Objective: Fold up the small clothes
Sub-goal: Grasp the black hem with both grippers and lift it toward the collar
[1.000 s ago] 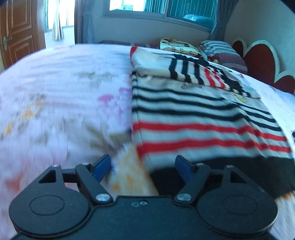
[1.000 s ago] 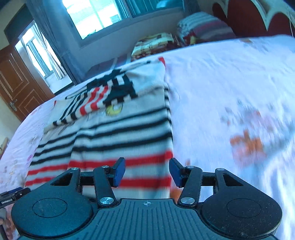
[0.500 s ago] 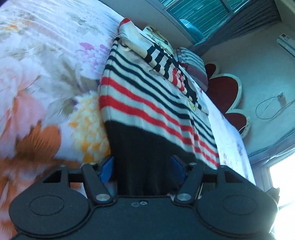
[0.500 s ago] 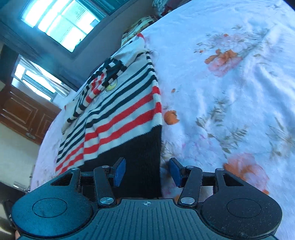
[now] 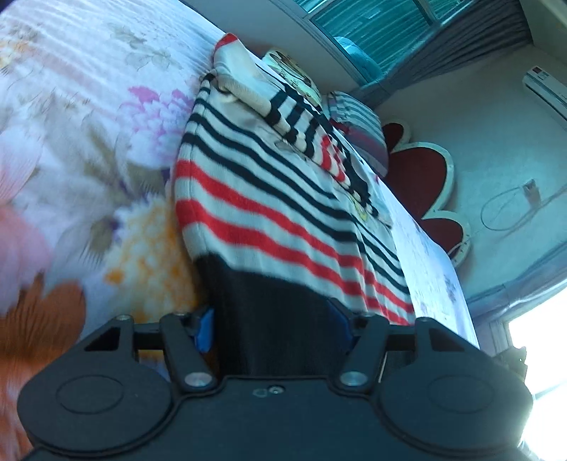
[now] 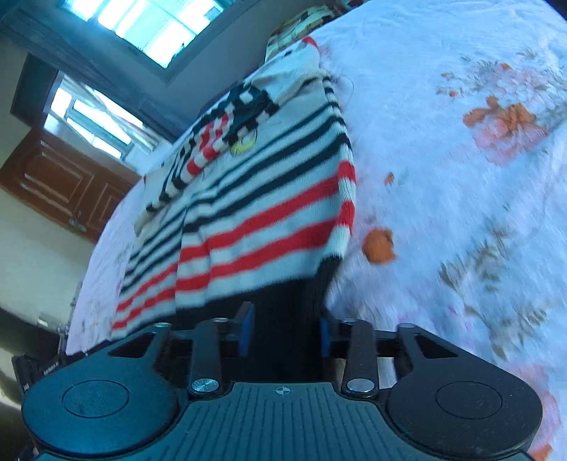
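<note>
Sweater (image 5: 269, 198) lies lengthwise, collar far, hem between both grippers' parted jaws.

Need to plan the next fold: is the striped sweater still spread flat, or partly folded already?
Partly folded: the striped sweater has its sleeves folded across the chest, while the body lies spread on the bed.

floral bedsheet (image 5: 71, 149) covers the bed, printed with pink, orange and yellow flowers. two pillows against the far wall: a cartoon-print pillow (image 5: 294, 72) and a striped pillow (image 5: 358, 124) beside it. red scalloped headboard (image 5: 418, 177) with a pale rim. air conditioner (image 5: 545, 88) high on the wall; a cable (image 5: 503, 212) loops below it. wooden door (image 6: 67, 184) and windows (image 6: 141, 21) with dark curtains.
</note>
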Action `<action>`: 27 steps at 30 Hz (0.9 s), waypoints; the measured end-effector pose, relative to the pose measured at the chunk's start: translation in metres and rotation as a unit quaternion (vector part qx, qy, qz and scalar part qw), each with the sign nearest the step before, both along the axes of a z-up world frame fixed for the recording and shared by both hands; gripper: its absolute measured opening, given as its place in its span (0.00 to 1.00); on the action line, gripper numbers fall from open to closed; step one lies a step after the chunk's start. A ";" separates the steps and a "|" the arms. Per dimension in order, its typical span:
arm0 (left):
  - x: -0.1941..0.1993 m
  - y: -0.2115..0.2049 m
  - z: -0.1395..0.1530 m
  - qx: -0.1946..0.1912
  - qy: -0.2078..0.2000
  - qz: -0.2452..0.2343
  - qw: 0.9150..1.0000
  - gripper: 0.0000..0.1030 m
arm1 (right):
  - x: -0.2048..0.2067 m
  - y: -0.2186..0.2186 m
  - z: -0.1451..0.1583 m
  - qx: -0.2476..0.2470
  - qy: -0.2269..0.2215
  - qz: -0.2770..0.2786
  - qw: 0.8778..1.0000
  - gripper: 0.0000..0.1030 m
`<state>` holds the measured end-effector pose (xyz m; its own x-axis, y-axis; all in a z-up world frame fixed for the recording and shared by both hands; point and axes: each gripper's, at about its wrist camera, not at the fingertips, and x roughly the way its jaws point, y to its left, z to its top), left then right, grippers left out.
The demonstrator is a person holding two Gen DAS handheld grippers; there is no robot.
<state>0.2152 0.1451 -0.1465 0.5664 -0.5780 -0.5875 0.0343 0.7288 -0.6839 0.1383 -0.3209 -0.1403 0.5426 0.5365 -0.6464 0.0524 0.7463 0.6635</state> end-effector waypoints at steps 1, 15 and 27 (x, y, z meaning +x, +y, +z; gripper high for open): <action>-0.005 0.000 0.000 -0.003 -0.001 0.000 1.000 0.58 | -0.006 -0.001 -0.001 0.005 0.002 0.003 1.000 0.31; -0.015 0.004 0.025 0.015 -0.066 0.057 0.996 0.06 | -0.025 -0.005 0.032 0.006 -0.080 -0.024 0.996 0.05; -0.018 0.010 0.003 0.019 -0.025 0.090 0.995 0.06 | -0.014 -0.011 0.017 0.004 -0.052 -0.037 0.998 0.05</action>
<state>0.1967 0.1548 -0.1439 0.6883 -0.4423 -0.5750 -0.0664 0.7509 -0.6571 0.1246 -0.3322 -0.1228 0.6446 0.4970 -0.5810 0.0389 0.7376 0.6741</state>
